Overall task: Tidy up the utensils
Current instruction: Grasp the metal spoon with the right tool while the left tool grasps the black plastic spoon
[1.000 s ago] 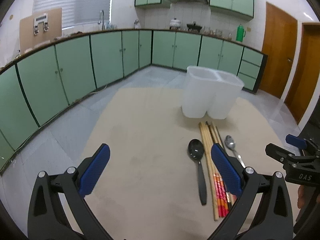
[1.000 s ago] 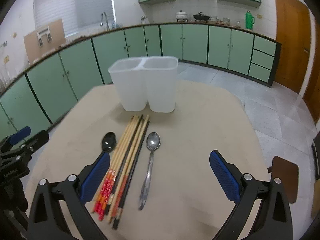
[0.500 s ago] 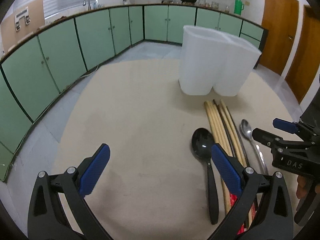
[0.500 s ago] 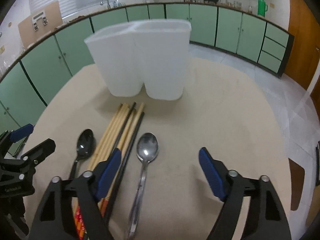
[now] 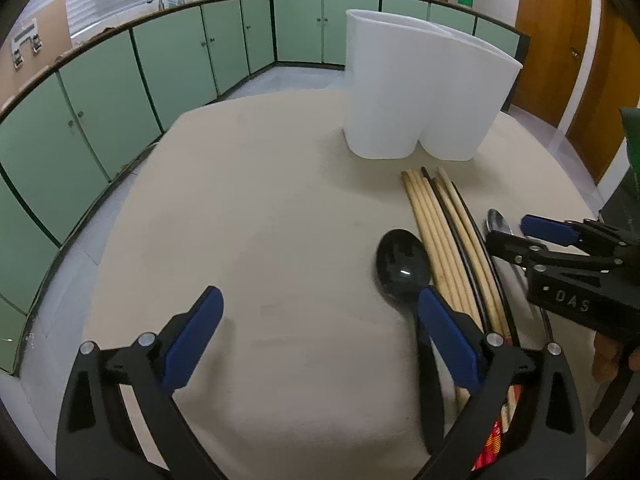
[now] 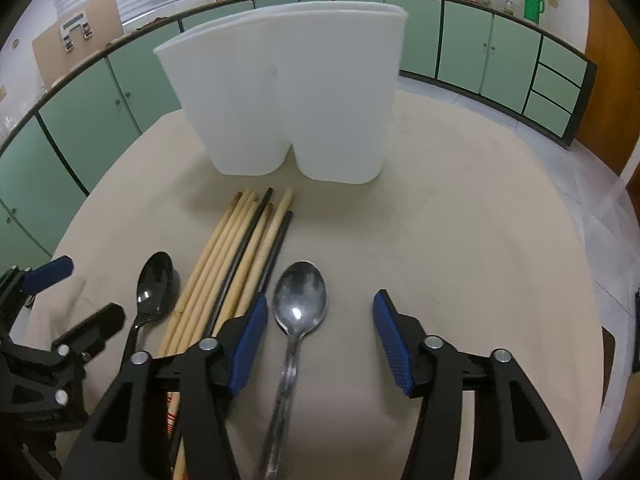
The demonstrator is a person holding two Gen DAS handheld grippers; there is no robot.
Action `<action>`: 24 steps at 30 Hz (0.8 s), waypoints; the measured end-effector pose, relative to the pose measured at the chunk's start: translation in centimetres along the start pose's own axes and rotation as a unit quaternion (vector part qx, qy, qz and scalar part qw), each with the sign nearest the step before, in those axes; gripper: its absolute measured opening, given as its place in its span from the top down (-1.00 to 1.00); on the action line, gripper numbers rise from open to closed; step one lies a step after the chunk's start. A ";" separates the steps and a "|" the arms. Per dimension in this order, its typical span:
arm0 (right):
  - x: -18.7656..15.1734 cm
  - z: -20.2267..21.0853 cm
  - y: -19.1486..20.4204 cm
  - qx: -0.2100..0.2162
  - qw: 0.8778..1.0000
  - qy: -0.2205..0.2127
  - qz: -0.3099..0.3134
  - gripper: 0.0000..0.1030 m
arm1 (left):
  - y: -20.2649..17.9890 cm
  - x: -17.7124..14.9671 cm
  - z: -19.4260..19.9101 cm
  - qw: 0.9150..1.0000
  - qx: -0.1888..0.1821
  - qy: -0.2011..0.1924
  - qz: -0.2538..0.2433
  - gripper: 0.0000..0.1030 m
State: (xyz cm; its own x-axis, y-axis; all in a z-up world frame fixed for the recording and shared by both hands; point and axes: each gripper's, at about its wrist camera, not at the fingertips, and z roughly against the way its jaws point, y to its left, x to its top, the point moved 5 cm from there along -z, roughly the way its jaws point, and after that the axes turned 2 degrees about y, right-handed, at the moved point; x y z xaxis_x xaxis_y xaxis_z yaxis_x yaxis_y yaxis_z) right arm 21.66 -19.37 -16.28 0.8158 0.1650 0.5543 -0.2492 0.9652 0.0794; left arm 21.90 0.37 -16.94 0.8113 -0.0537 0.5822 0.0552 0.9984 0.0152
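A white two-compartment holder (image 6: pixel 288 96) stands at the far side of the beige table (image 6: pixel 460 240); it also shows in the left wrist view (image 5: pixel 420 88). In front of it lie several chopsticks (image 6: pixel 236 260), a black spoon (image 6: pixel 154 284) to their left and a metal spoon (image 6: pixel 298 308) to their right. My right gripper (image 6: pixel 320 336) is open, low over the table, its fingers either side of the metal spoon's handle. My left gripper (image 5: pixel 316 336) is open and empty; the black spoon (image 5: pixel 404 264) lies by its right finger (image 5: pixel 444 332).
Green kitchen cabinets (image 5: pixel 168 60) curve around the room beyond the table. Brown doors (image 5: pixel 560 40) stand at the right. The right gripper's body (image 5: pixel 568 272) shows at the right of the left wrist view. A dark chair seat (image 6: pixel 608 356) sits beside the table's right edge.
Both grippers have moved forward and down toward the utensils. The right gripper's fingers now straddle the metal spoon. The holder looms larger in both views.
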 end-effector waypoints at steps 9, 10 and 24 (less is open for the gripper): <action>-0.6 0.4 0.4 -0.003 1.000 -0.005 0.025 0.45 | -1.1 0.4 -1.3 1.000 -0.008 0.027 -0.011 -0.75; -0.6 0.4 0.3 -0.004 1.000 -0.005 0.026 0.45 | -1.2 0.4 -1.3 0.999 -0.005 0.029 -0.013 -0.75; 0.2 0.2 -0.2 -0.011 1.000 -0.003 0.019 0.40 | -1.3 1.6 -1.1 1.000 -0.003 0.020 -0.003 -0.71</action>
State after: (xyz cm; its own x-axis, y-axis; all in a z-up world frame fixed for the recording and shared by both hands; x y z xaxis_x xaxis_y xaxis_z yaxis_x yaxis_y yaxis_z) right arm 21.75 -19.55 -16.08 0.8029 0.2014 0.5611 -0.2692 0.9623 0.0398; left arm 23.80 -1.06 -16.88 0.8337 -0.0598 0.5489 0.0632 0.9979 0.0127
